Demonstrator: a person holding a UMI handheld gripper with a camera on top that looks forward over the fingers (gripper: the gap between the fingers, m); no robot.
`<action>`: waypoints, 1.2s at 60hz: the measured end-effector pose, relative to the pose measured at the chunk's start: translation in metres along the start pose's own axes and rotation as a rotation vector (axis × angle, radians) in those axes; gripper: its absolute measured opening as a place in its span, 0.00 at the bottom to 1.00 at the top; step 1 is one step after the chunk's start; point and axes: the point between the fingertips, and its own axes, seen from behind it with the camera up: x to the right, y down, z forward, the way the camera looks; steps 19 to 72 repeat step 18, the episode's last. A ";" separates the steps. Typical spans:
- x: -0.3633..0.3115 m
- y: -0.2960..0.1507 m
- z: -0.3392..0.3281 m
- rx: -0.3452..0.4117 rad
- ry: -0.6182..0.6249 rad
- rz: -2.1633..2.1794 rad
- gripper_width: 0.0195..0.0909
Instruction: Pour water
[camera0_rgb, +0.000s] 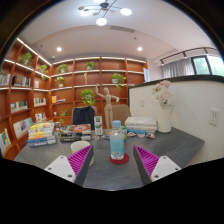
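A clear plastic water bottle (117, 141) with a blue label and pale cap stands upright on a round red coaster (118, 157) on the dark grey table (112, 172). It sits just ahead of my gripper (114, 160), in line with the gap between the fingers. The two fingers with their magenta pads (80, 159) are spread wide and touch nothing. A white cup (79, 146) shows partly behind the left finger.
Wooden bookshelves (30, 100) with books and plants line the left and back walls. A stack of books (42, 134) lies at the table's left. A white box (141, 125) and a vase of flowers (163, 108) stand at the right.
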 end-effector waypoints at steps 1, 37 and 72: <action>-0.001 -0.001 -0.002 -0.001 -0.001 -0.008 0.86; -0.014 -0.017 -0.028 0.030 -0.037 -0.033 0.86; -0.014 -0.017 -0.028 0.030 -0.037 -0.033 0.86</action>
